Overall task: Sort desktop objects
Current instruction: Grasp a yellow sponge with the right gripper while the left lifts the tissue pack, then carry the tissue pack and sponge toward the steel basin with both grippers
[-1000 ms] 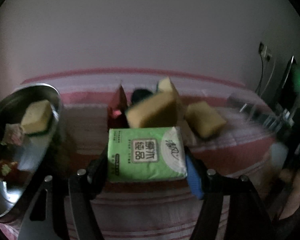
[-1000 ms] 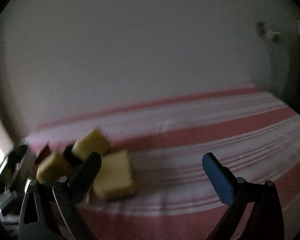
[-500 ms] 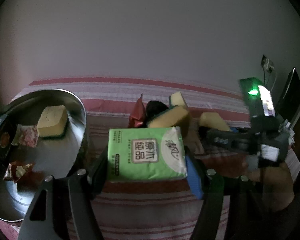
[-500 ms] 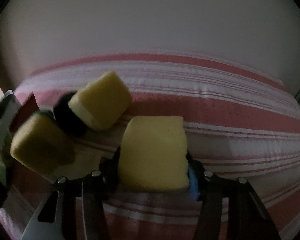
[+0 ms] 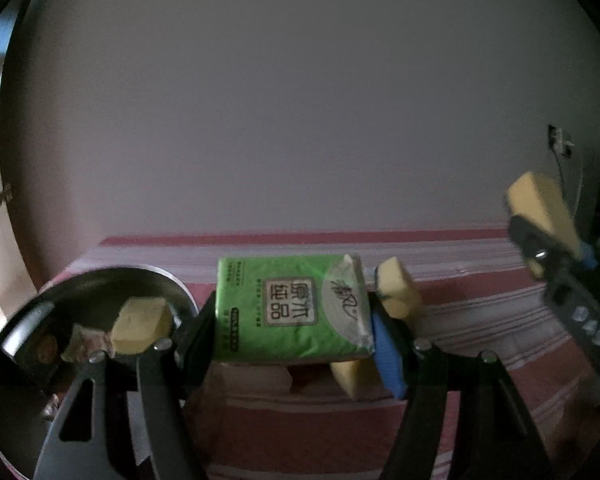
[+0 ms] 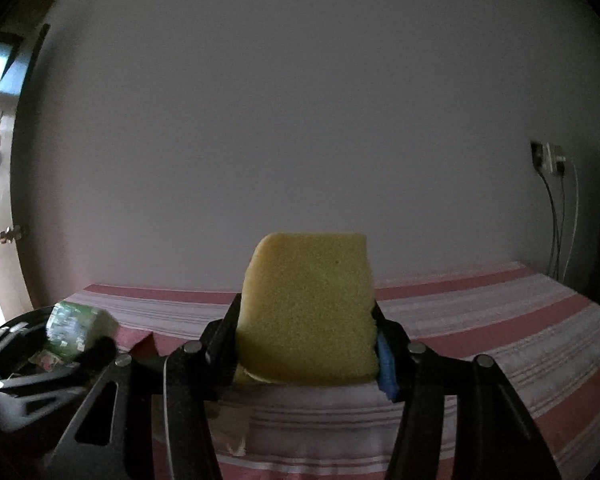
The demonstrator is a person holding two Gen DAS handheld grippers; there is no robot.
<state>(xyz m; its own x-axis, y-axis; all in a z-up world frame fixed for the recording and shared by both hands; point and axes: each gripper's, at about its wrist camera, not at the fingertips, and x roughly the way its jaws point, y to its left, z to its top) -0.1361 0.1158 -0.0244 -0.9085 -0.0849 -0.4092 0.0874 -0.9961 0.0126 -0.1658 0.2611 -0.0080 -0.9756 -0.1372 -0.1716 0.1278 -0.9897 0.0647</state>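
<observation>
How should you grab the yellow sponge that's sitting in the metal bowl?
Probably from above, tool fingers on two opposite flat sides of the yellow sponge. It is a squarish block lying among scraps in the metal bowl, whose raised rim blocks any sideways approach. Both tools are full now, so one must empty first.

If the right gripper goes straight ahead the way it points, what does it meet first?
Probably only the plain pale wall; the right gripper holds a yellow sponge block, and nothing else shows ahead.
</observation>
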